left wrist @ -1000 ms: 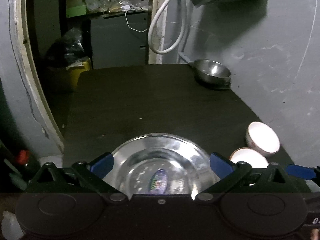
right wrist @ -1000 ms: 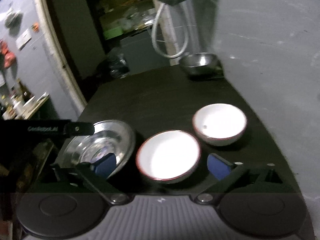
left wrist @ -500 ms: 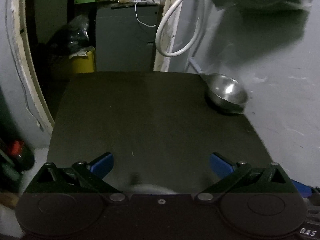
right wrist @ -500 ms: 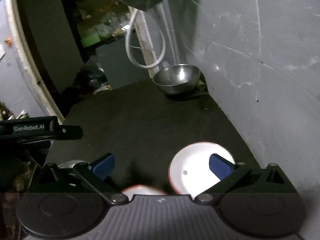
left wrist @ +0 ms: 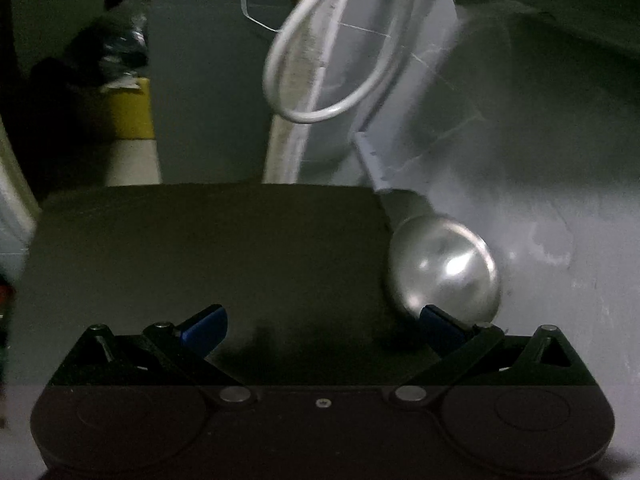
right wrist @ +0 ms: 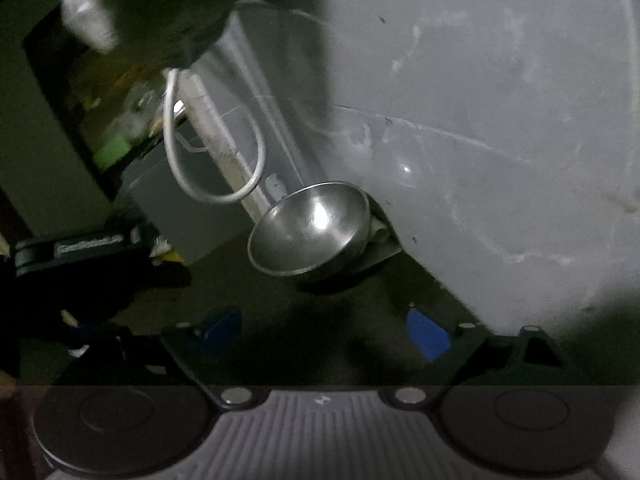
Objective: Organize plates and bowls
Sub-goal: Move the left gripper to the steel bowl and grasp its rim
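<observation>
From the left wrist camera, the left gripper (left wrist: 322,326) sits low in the frame with its blue pads wide apart and only bare dark table (left wrist: 200,248) between them. A steel bowl (left wrist: 444,270) rests at the table's far right corner, in the right middle of the frame, just above the right-hand pad and close against the grey wall (left wrist: 560,200). A looped white cable (left wrist: 320,80) hangs in the upper centre, and a yellow bin (left wrist: 128,108) stands at the left beyond the table edge. The picture is blurred.

From the right wrist camera, the right gripper (right wrist: 320,332) has its jaws still well apart but closing, with nothing between them. The steel bowl (right wrist: 310,228) lies in the middle of the frame, well above the pads, beside the wall (right wrist: 500,140). The white cable (right wrist: 208,152) loops at its upper left. The other gripper's dark body (right wrist: 80,252) shows at the left edge.
</observation>
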A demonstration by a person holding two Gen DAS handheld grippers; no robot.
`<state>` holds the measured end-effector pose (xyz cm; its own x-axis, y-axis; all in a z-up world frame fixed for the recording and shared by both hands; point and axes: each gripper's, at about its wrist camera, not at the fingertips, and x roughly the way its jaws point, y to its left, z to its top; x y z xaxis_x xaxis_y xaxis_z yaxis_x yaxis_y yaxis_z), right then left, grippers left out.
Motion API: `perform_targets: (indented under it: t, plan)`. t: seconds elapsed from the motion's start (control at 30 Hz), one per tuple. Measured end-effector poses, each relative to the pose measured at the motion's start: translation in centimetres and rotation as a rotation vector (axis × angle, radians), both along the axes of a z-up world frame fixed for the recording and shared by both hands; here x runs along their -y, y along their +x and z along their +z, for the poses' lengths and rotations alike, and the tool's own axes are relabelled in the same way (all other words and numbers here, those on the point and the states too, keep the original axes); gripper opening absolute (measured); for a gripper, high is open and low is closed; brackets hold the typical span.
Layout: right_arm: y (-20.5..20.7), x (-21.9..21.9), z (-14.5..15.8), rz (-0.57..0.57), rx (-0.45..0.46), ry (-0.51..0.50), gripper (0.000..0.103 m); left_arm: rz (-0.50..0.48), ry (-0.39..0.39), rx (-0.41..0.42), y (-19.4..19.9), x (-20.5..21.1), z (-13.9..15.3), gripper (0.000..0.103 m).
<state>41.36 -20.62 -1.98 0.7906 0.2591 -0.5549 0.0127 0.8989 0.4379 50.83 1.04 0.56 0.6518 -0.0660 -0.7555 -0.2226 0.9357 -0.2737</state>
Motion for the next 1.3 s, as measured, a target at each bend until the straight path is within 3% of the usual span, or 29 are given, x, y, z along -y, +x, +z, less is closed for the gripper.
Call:
perform_targets:
  t: [0.17, 0.27, 0.4, 0.57, 0.67, 0.73, 0.87, 0.93, 1.3]
  plan:
    - [2.2, -0.3, -0.9, -0.083, 0.032, 0.023, 0.088, 0.012, -0.091, 0.003, 3.8, -0.3, -1.4, 0.102]
    - [3.9, -0.5, -1.4, -0.087, 0.021, 0.027, 0.081, 0.009, -0.104, -0.008, 5.4, -0.1, -2.2, 0.101]
    - [5.4, -0.9, -1.9, -0.076, 0.028, 0.007, 0.075, -0.017, -0.114, -0.003, 5.8, 0.4, -3.3, 0.094]
    - [6.5, -0.7, -2.6, -0.082, 0.001, 0.013, 0.066, -0.044, -0.153, -0.018, 6.1, 0.9, -4.7, 0.080]
    - [7.0, -0.6, -2.9, -0.085, -0.006, -0.001, 0.057, -0.065, -0.149, -0.027, 6.5, 1.7, -5.1, 0.065]
    - [7.2, -0.7, -3.0, -0.085, -0.012, -0.012, 0.047, -0.080, -0.147, -0.043, 6.7, 2.0, -5.3, 0.039]
    - [7.5, -0.9, -3.1, -0.079, -0.017, -0.037, 0.038, -0.092, -0.152, -0.044, 7.1, 2.2, -5.5, 0.029]
    - [7.5, -0.9, -3.2, -0.077, -0.014, -0.037, 0.035, -0.112, -0.164, -0.039, 7.0, 2.3, -5.5, 0.018]
    - [6.3, -0.7, -3.3, -0.070, -0.009, -0.063, 0.025, -0.187, -0.142, 0.067, 4.2, 2.1, -5.2, 0.017]
